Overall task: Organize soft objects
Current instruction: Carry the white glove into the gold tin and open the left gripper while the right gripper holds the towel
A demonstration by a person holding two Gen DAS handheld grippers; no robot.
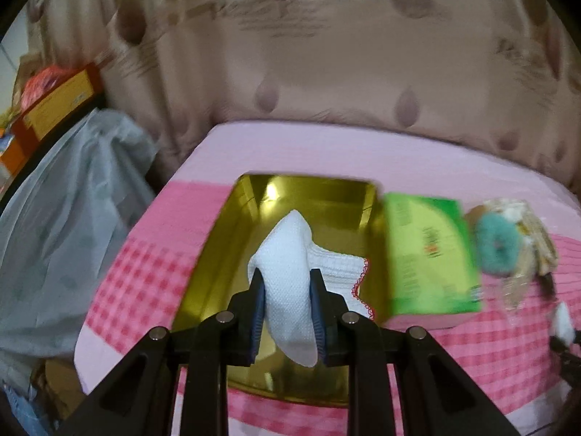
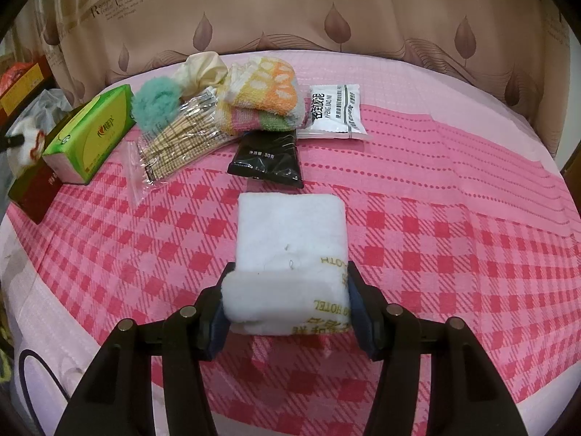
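My left gripper (image 1: 287, 274) is shut on a white textured cloth (image 1: 287, 239) and holds it over an open gold tin (image 1: 232, 247). A white ribbed piece with a red scalloped edge (image 1: 345, 265) lies in the tin behind it; I cannot tell if it is the same cloth. My right gripper (image 2: 289, 269) is shut on the near end of a folded white hotel towel (image 2: 290, 229) that rests on the pink checked cloth (image 2: 454, 239). Farther back lie a striped towel (image 2: 261, 101), a teal fluffy scrunchie (image 2: 156, 105) and a cream scrunchie (image 2: 203, 65).
A green tissue box (image 2: 90, 134) stands beside the tin's red outer wall (image 2: 32, 196). A bag of wooden sticks (image 2: 181, 138), a black packet (image 2: 268, 160) and a white packet (image 2: 337, 112) lie in the back row. A curtain (image 2: 326, 7) hangs behind, and a grey plastic bag (image 1: 72, 189) sits left.
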